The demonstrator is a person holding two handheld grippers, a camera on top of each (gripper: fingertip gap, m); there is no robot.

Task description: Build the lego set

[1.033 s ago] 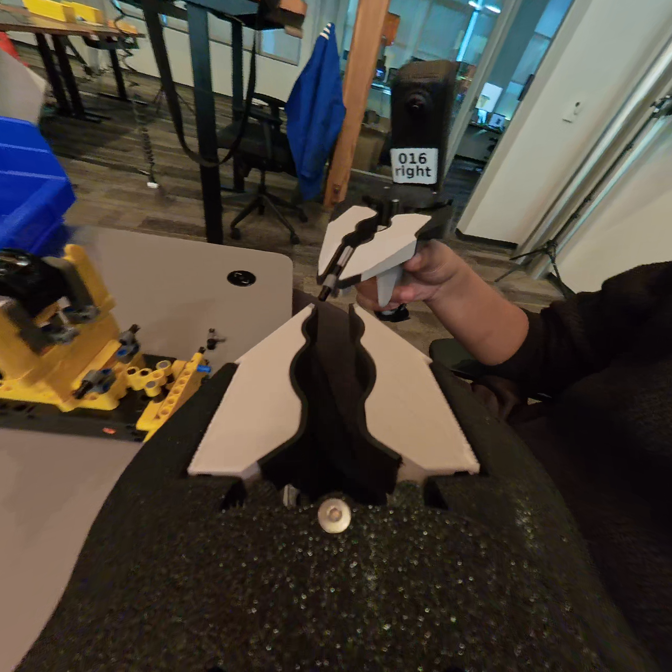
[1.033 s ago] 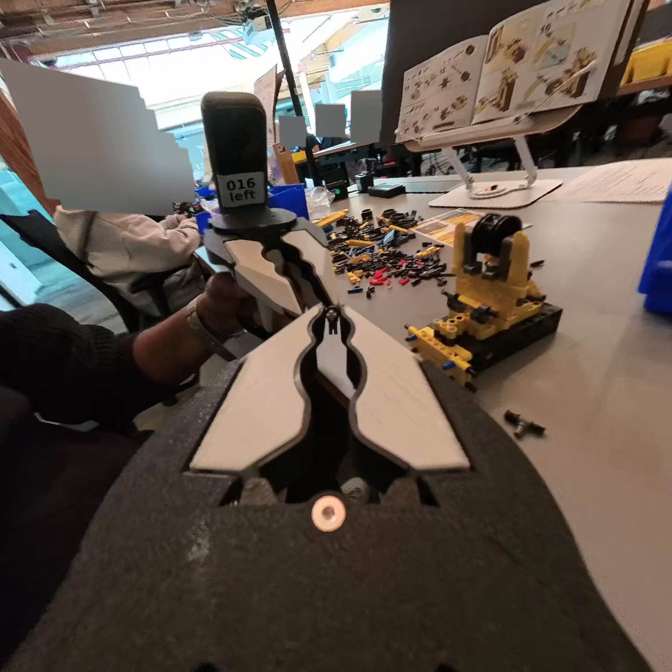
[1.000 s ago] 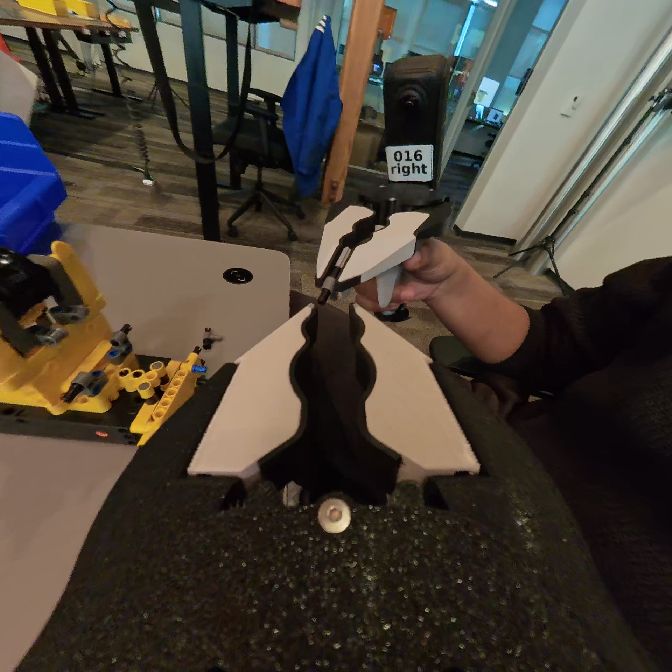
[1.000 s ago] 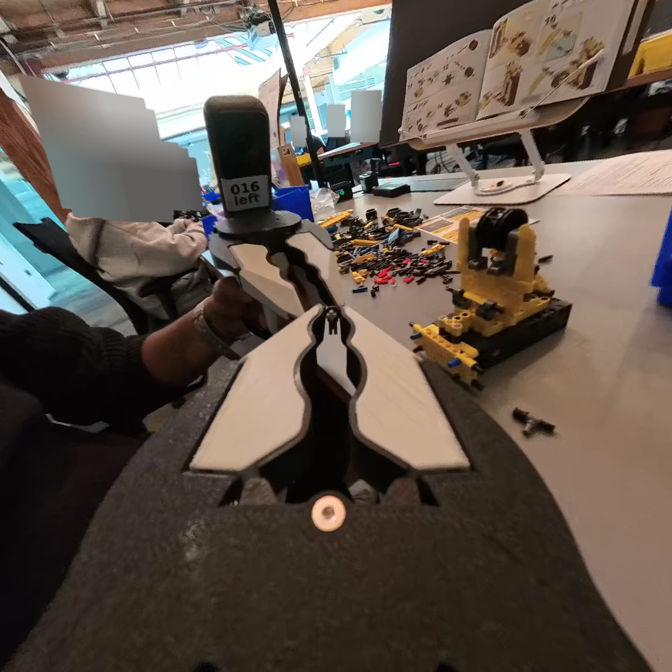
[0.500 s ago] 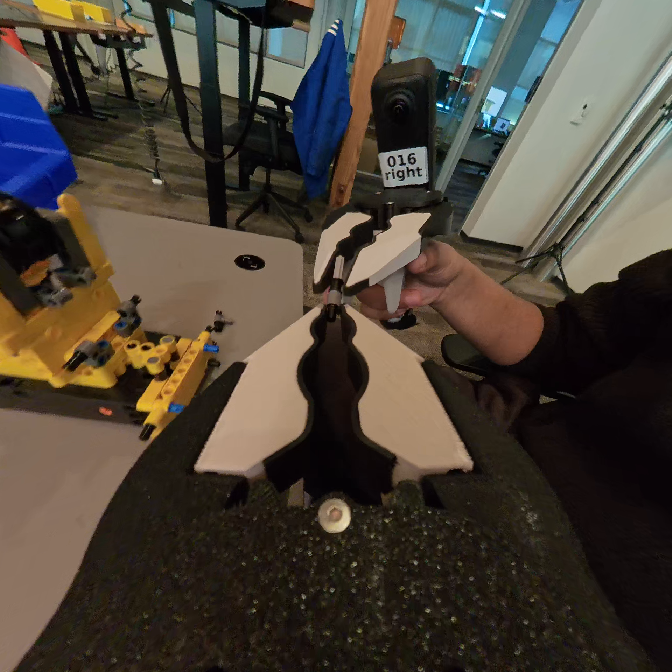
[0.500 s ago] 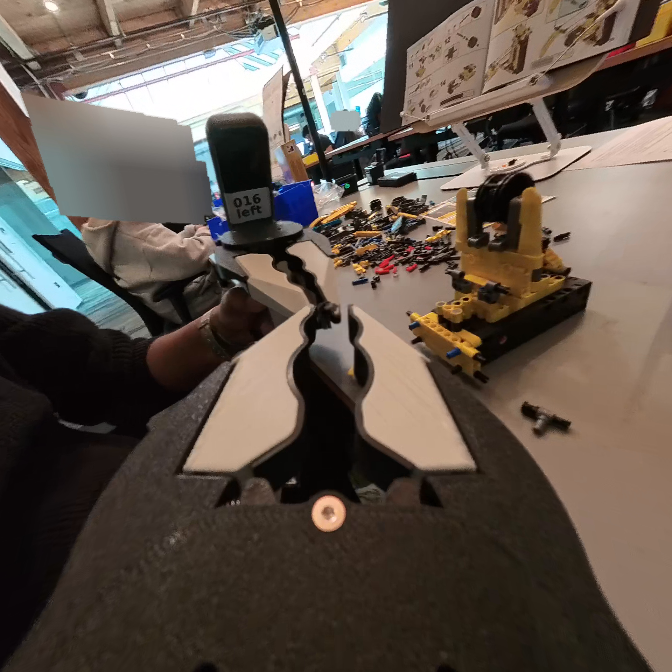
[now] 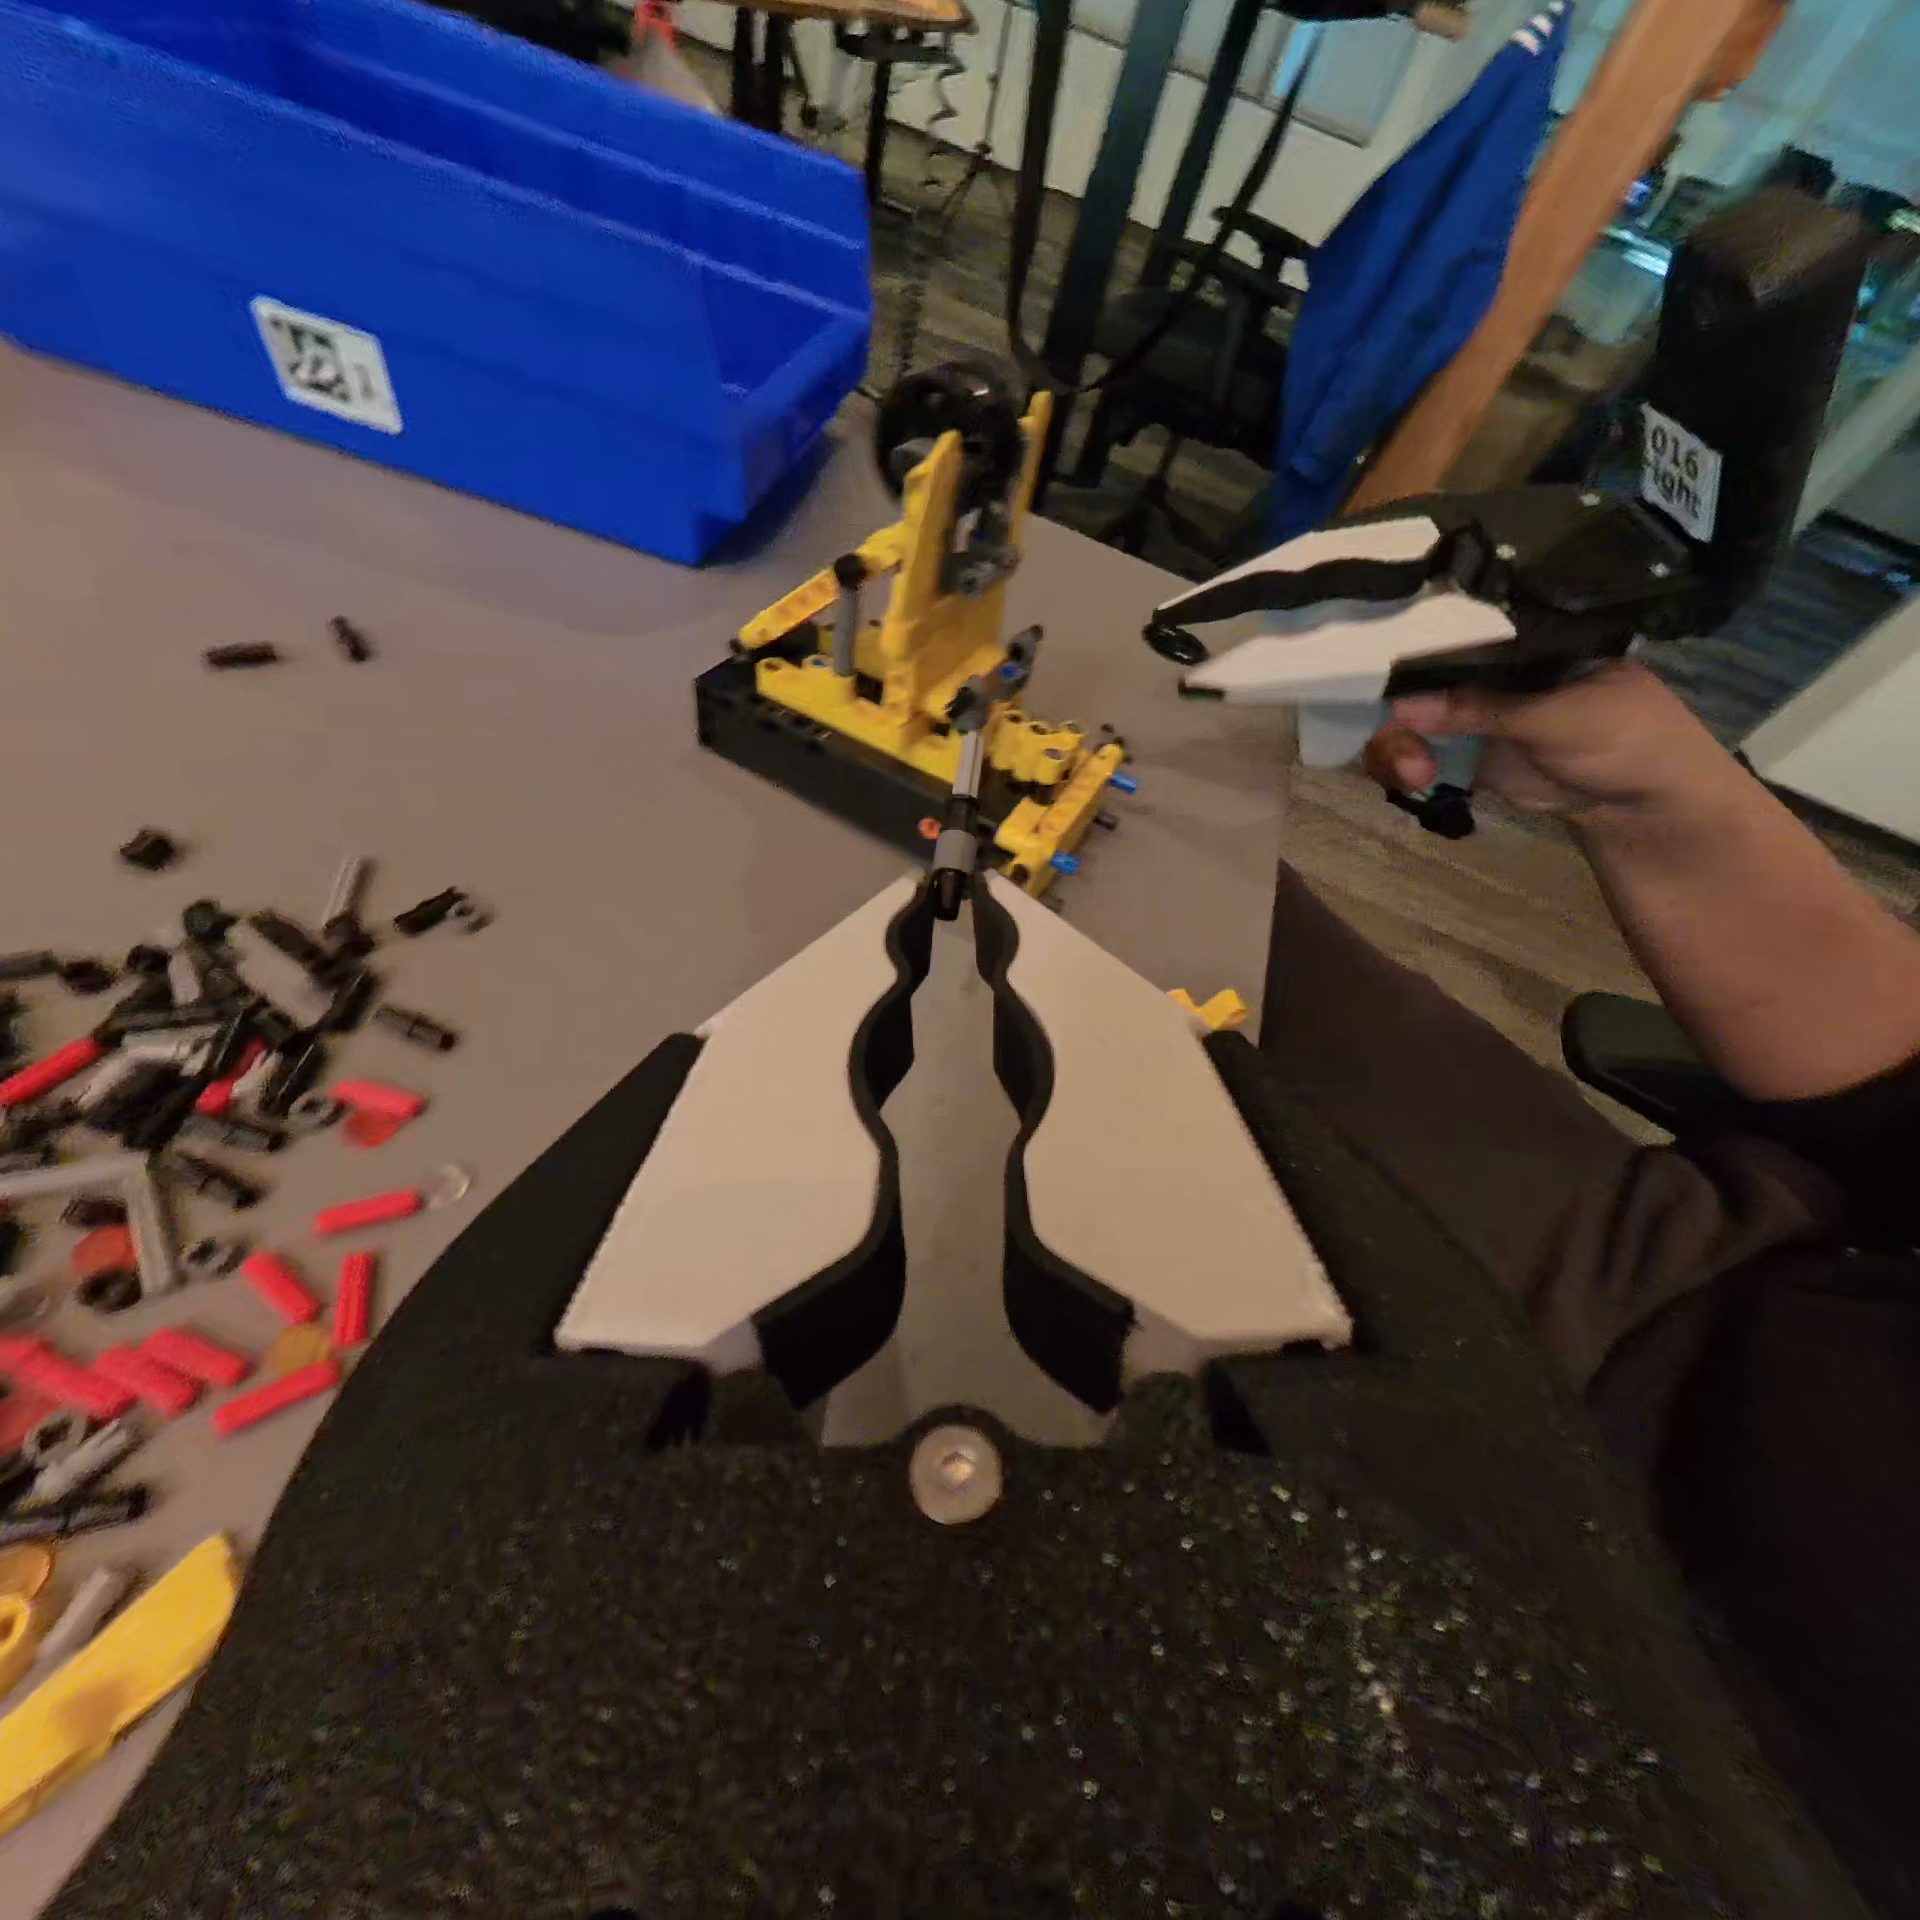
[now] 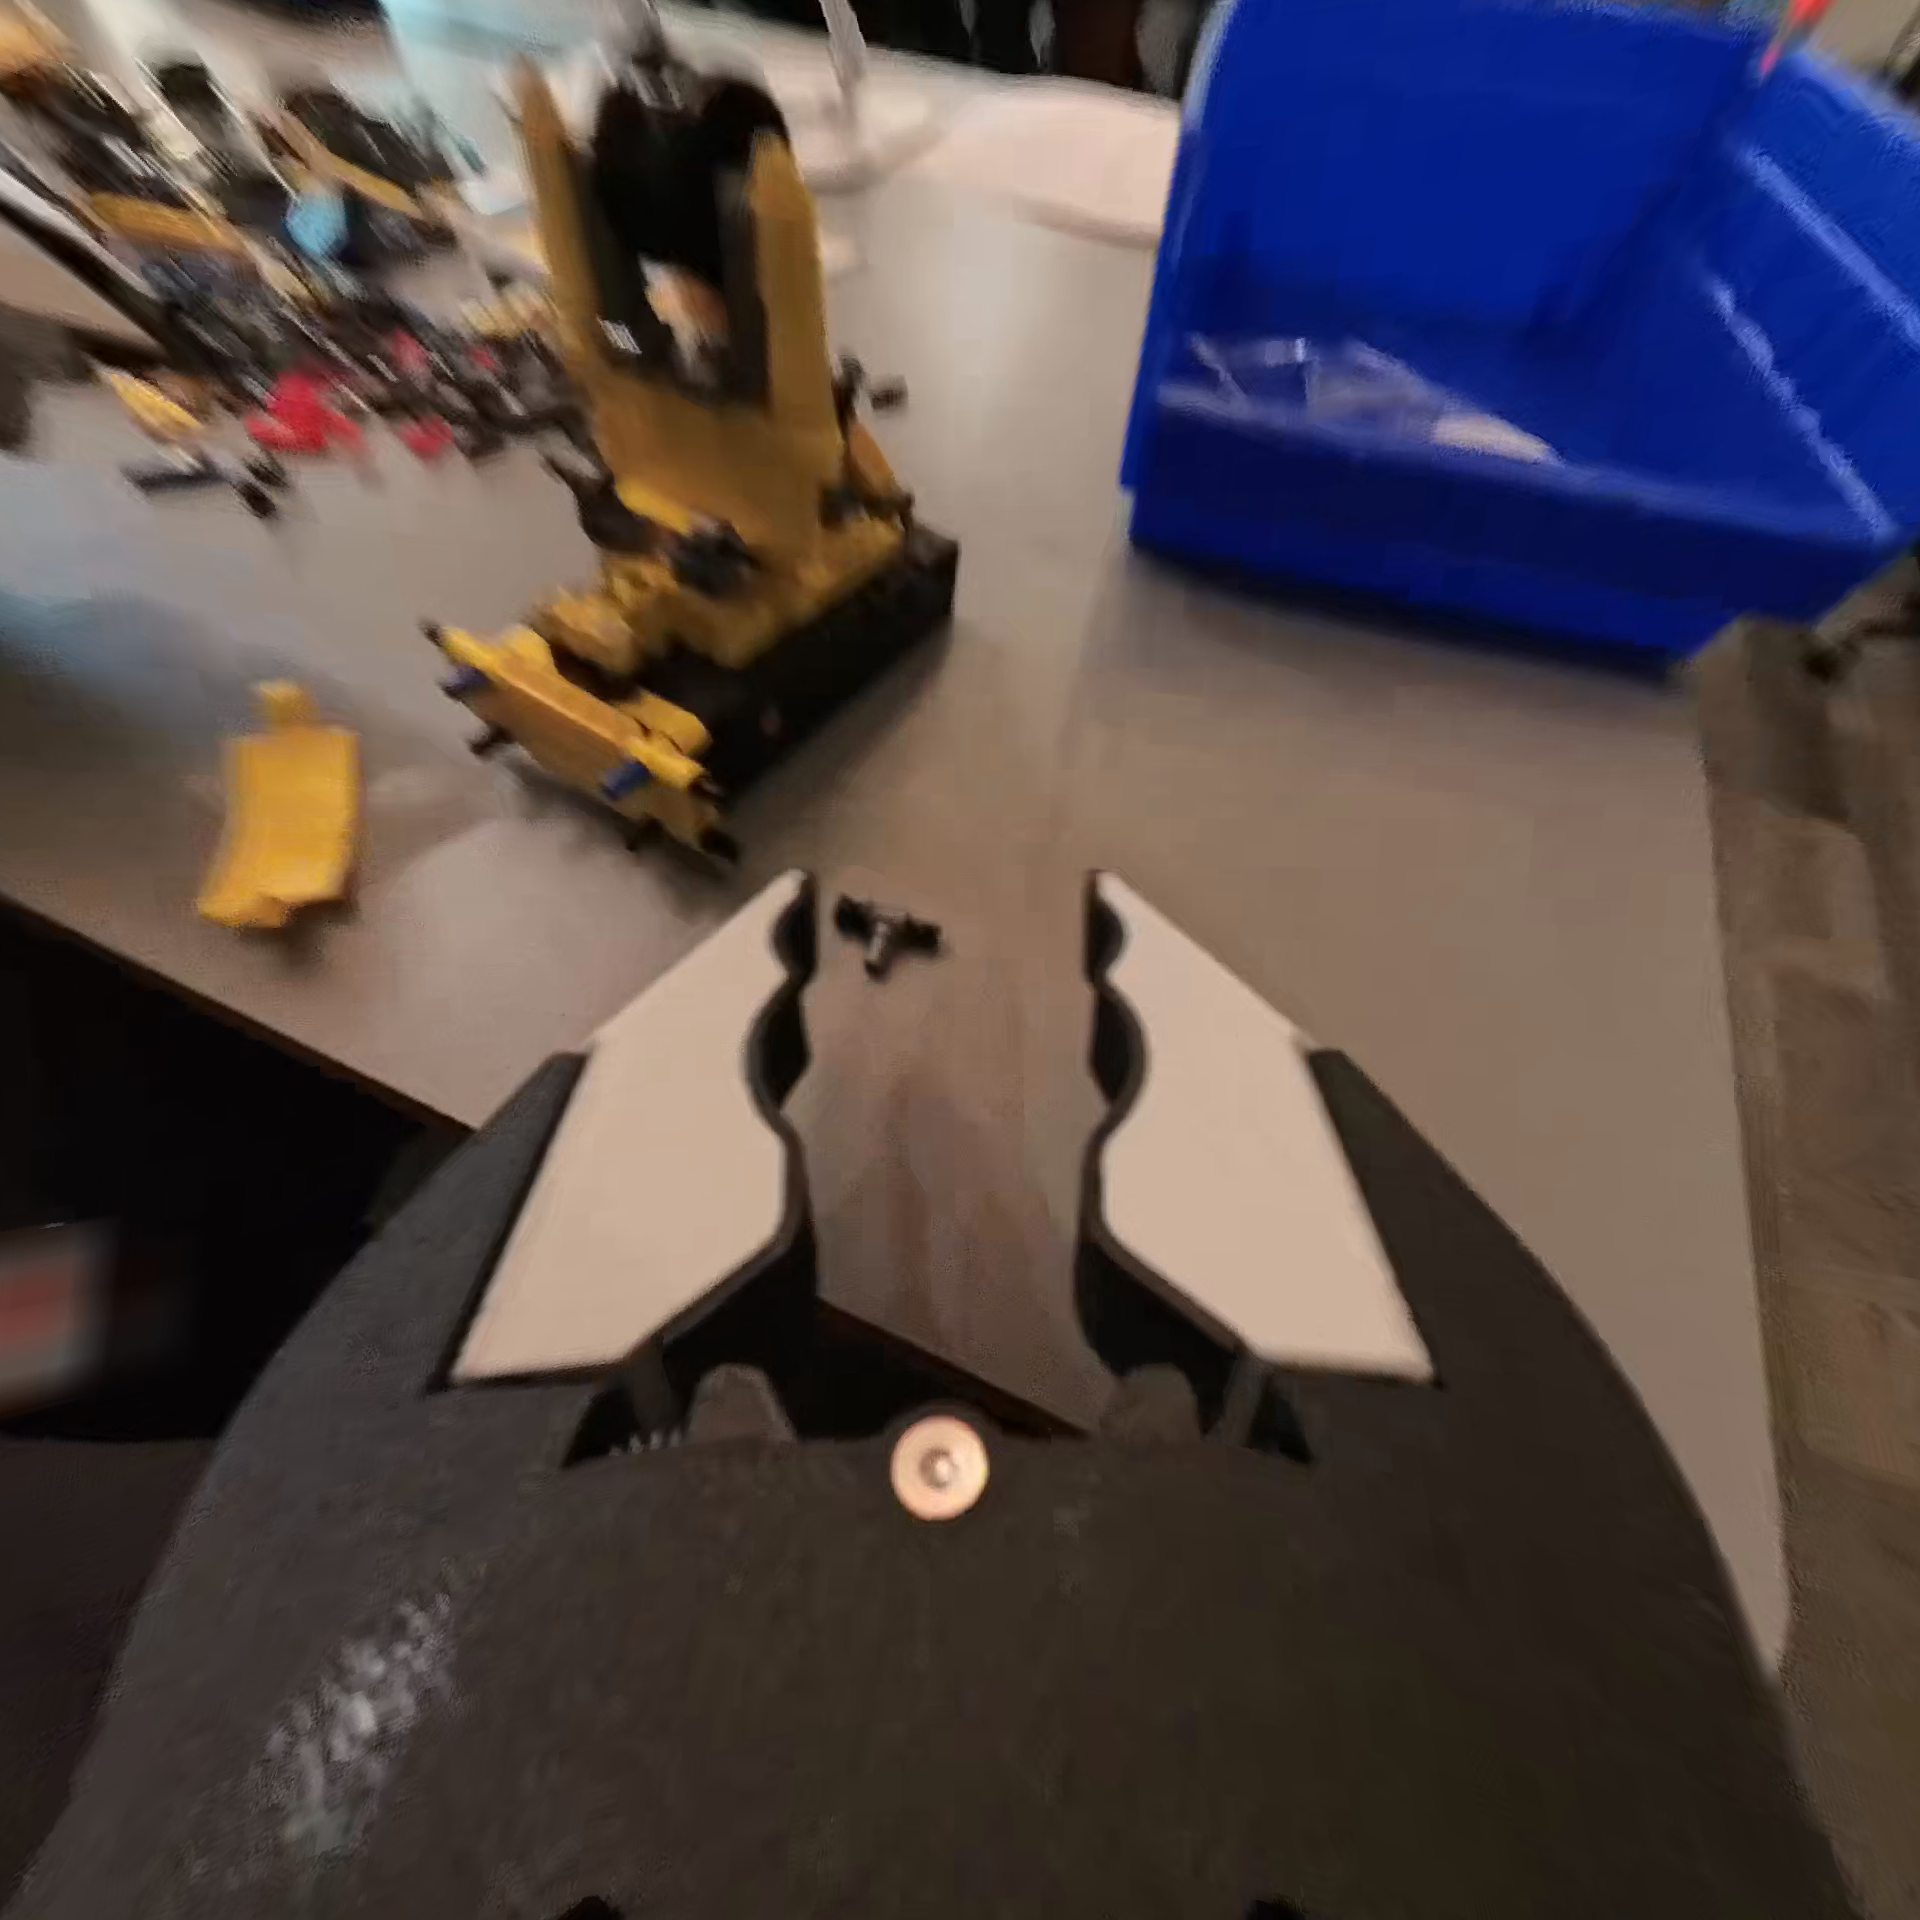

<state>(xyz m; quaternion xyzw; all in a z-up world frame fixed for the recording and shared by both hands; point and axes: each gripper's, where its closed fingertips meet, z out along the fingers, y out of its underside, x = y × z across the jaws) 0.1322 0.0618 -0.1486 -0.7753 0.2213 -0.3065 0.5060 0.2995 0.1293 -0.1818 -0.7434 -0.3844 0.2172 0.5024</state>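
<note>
My left tool point(image 7: 948, 902) has smooth matt white plastic fingers point(image 7: 790, 1164) on a rough, speckled black foam-like body, with a shiny metal screw point(image 7: 954, 1473). I see glossy plastic on the blue bin point(image 7: 436, 260); the grey surface point(image 8: 1299, 831) looks smooth and matt.

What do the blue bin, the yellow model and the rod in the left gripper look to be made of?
Blue bin: moulded plastic, going by its glossy, even colour. Yellow model: hard plastic building pieces, with studded beams and pin holes. Rod: grey with dark ends, probably plastic; too small to rule out metal. The left gripper pinches its near end.
</note>
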